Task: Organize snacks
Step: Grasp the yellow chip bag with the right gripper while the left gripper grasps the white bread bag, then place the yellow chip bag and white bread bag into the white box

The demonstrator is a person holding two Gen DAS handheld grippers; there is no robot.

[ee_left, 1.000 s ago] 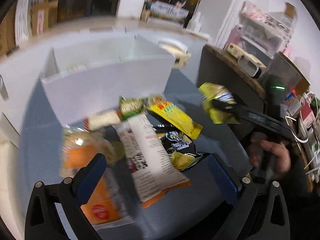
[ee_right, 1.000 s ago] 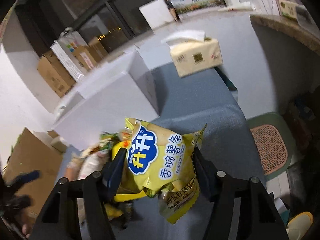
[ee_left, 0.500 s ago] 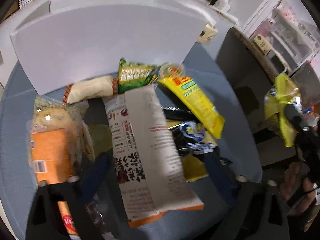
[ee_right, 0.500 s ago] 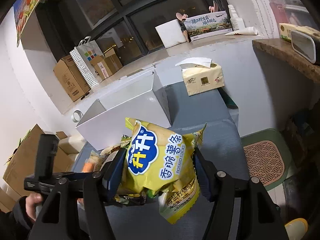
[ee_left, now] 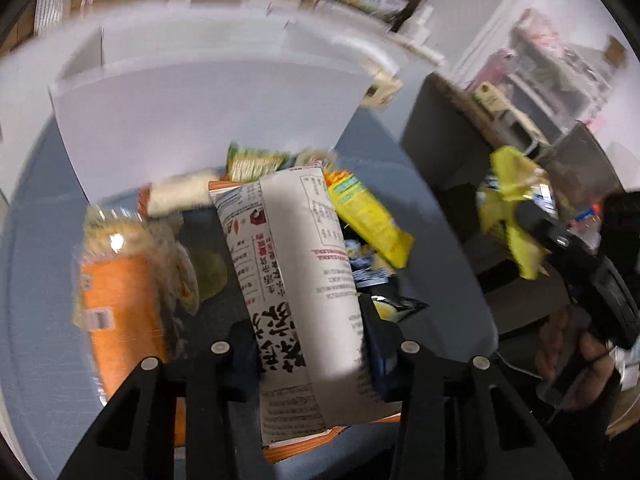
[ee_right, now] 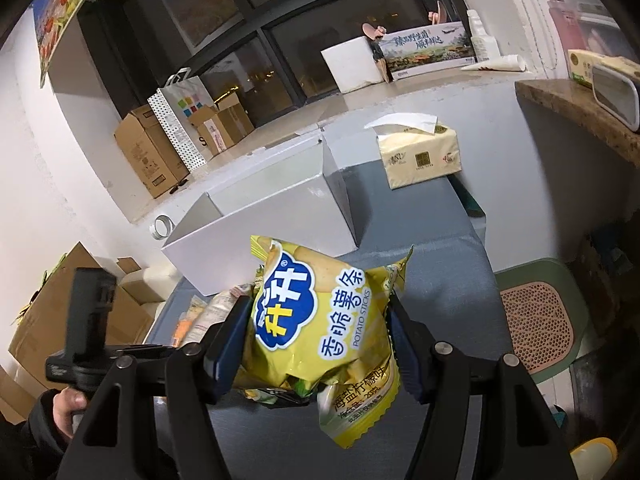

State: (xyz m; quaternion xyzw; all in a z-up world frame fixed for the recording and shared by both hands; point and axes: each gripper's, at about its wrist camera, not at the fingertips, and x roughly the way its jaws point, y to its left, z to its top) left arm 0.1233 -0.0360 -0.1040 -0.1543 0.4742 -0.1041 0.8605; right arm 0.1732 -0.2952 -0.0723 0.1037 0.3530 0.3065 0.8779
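Right gripper (ee_right: 316,344): jaws clamped on yellow foil potato-stick bag (ee_right: 320,320), held in the air near open white rectangular bin (ee_right: 256,216).
Left gripper (ee_left: 308,344): jaws closed around long white printed snack packet (ee_left: 296,264).
Technique: each packet is best carried over the bin rim before release.

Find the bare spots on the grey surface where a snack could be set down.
Bare grey surface lies between the white bin and tissue box, and along the right edge beside the yellow stick pack. In front of the bin, the snack pile crowds it.
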